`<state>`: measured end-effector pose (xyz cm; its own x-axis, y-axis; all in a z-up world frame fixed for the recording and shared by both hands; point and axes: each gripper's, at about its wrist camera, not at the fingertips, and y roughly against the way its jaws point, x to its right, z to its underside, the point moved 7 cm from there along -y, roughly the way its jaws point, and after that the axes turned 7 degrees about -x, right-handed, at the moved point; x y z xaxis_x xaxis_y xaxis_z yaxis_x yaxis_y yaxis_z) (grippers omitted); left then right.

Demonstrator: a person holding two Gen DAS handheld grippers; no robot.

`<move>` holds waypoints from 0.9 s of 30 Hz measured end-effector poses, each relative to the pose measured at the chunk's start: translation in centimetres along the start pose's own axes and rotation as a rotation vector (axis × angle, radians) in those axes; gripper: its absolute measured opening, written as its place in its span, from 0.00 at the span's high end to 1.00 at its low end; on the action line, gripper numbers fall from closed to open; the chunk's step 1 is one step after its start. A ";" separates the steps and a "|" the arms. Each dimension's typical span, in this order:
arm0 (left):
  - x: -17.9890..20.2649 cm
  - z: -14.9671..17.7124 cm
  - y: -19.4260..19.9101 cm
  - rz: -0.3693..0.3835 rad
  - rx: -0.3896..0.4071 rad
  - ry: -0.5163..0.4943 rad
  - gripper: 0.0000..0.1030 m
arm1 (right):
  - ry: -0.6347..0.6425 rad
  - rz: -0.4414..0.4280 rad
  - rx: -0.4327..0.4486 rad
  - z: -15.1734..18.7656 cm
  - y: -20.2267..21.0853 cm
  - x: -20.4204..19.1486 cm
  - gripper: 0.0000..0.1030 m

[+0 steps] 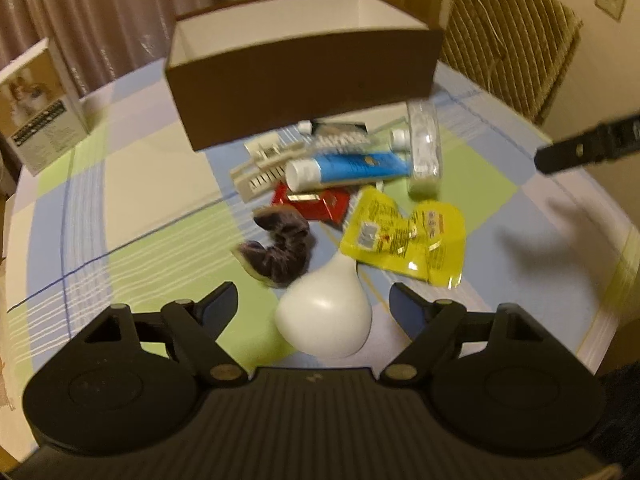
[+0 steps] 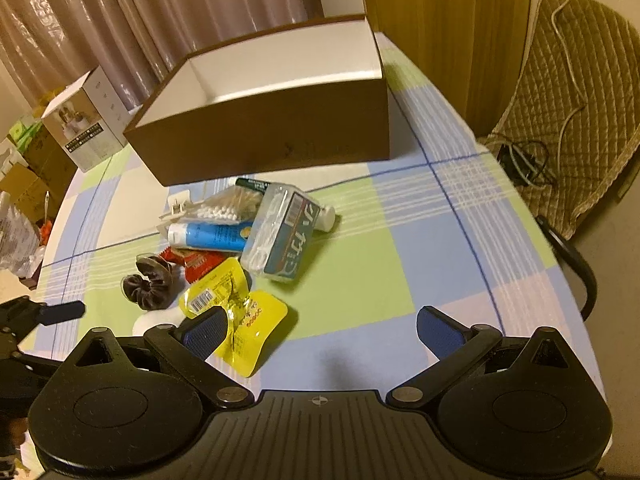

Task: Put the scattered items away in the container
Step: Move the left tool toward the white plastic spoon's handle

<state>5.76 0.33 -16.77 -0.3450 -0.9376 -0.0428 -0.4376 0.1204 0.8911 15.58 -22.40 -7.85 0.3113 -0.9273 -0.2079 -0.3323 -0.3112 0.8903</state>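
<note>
Both grippers hover with jaws wide and empty. The left gripper [image 1: 312, 300] straddles the white bottle [image 1: 326, 320], seemingly lined up to grasp it. The right gripper [image 2: 320, 330] has the yellow pouch [image 2: 236, 320] by its left jaw. Beyond both, the box [image 2: 264, 128] sits empty, the pile before it.

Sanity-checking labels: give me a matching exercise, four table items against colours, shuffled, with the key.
Items:
1 scrunchie
2 tube
3 pouch
4 container

Colours:
A yellow
B brown outside, white inside
C dark brown velvet
D blue and white

Pairs: 1-C, 2-D, 3-A, 4-B
</note>
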 end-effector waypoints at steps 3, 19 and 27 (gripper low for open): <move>0.1 0.4 -1.5 0.000 -0.036 -0.017 0.22 | -0.014 0.005 -0.013 0.0 -0.5 0.4 0.00; 2.0 0.9 -6.1 -0.043 -0.099 -0.063 0.22 | -0.074 0.036 -0.072 0.0 -2.3 2.1 0.00; 0.0 0.7 -6.0 -0.022 -0.108 0.031 0.36 | -0.068 0.032 -0.081 -0.2 -2.8 2.0 0.00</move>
<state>7.80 -0.19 -22.47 -0.3098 -0.9495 -0.0499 -0.3520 0.0658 0.9337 17.29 -23.32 -10.63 0.2401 -0.9492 -0.2035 -0.2669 -0.2661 0.9263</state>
